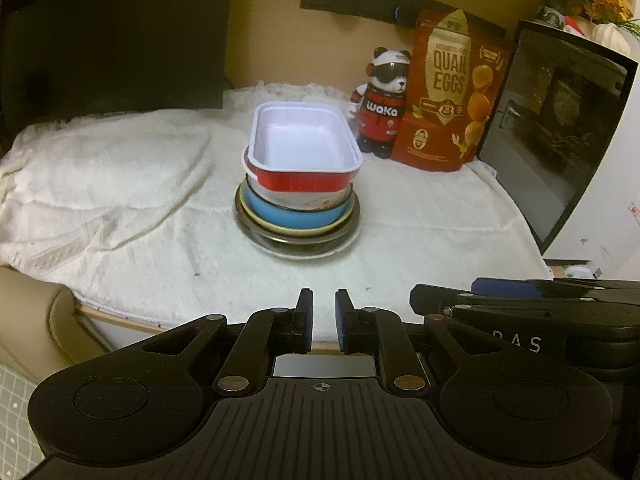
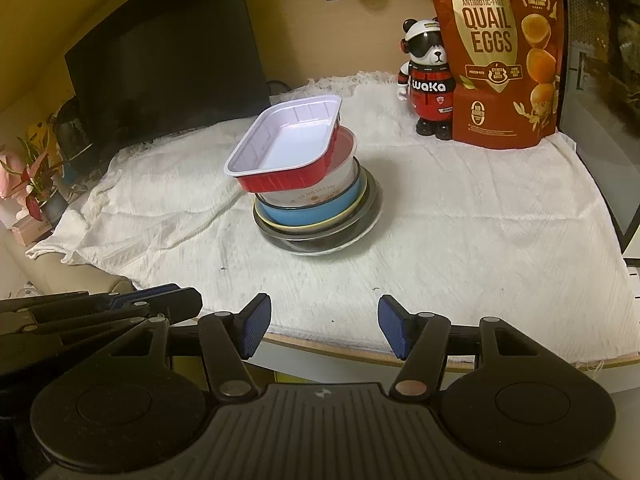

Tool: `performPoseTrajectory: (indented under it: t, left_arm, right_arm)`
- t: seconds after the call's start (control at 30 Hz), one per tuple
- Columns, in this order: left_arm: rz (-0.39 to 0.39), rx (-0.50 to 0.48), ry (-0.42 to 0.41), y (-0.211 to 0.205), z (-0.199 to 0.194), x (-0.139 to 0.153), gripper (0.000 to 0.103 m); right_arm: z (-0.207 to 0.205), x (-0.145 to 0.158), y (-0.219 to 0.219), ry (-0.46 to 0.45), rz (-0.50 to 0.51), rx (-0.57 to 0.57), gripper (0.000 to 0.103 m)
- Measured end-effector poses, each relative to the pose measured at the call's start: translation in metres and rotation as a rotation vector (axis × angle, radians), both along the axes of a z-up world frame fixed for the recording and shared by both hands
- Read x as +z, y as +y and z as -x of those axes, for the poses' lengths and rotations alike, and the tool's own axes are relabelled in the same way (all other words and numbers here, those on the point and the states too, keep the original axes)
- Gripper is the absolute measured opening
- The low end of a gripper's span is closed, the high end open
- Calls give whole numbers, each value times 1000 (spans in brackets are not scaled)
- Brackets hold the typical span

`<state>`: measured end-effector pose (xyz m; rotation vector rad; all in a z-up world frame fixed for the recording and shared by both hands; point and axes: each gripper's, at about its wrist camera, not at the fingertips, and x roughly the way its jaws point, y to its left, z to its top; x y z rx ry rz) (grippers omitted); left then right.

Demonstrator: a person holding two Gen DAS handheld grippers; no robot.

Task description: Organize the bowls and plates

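Observation:
A stack of dishes stands mid-table on the white cloth. On top is a red rectangular tray (image 1: 304,152) with a white inside, tilted in the right wrist view (image 2: 286,152). Below it are a white bowl (image 2: 316,192), a blue bowl (image 1: 294,216) (image 2: 316,212), a yellow-rimmed dish and a dark glass plate (image 1: 298,242) (image 2: 320,240). My left gripper (image 1: 323,320) is near the table's front edge, empty, jaws a narrow gap apart. My right gripper (image 2: 323,326) is open and empty, also at the front edge. Each gripper shows at the other view's side.
A panda figurine (image 1: 380,104) (image 2: 430,84) and a red quail-eggs bag (image 1: 452,96) (image 2: 504,60) stand at the back right. A dark monitor (image 2: 168,64) is at the back left, a dark-fronted appliance (image 1: 560,128) at the right. Plants (image 2: 32,176) sit far left.

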<state>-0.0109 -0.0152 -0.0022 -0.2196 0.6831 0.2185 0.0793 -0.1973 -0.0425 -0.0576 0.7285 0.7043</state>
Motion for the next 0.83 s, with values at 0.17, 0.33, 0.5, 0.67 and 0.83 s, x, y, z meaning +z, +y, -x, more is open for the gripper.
performPoseTrajectory:
  t: [0.17, 0.33, 0.5, 0.67, 0.83]
  left_arm:
    - [1, 2, 1, -1, -1, 0, 15]
    - [-1, -1, 4, 0, -4, -1, 15]
    - [3, -3, 9, 0, -8, -3, 15]
    - [10, -2, 12, 5, -11, -5, 15]
    - [17, 15, 27, 19, -16, -10, 16]
  right_arm:
    - [-1, -1, 0, 0, 1, 6, 60]
    - [-2, -1, 1, 4, 1, 5, 60]
    - [-4, -1, -1, 10, 2, 2, 60]
    - [-8, -3, -1, 14, 3, 1, 60]
    - [-14, -5, 10, 16, 14, 15, 60]
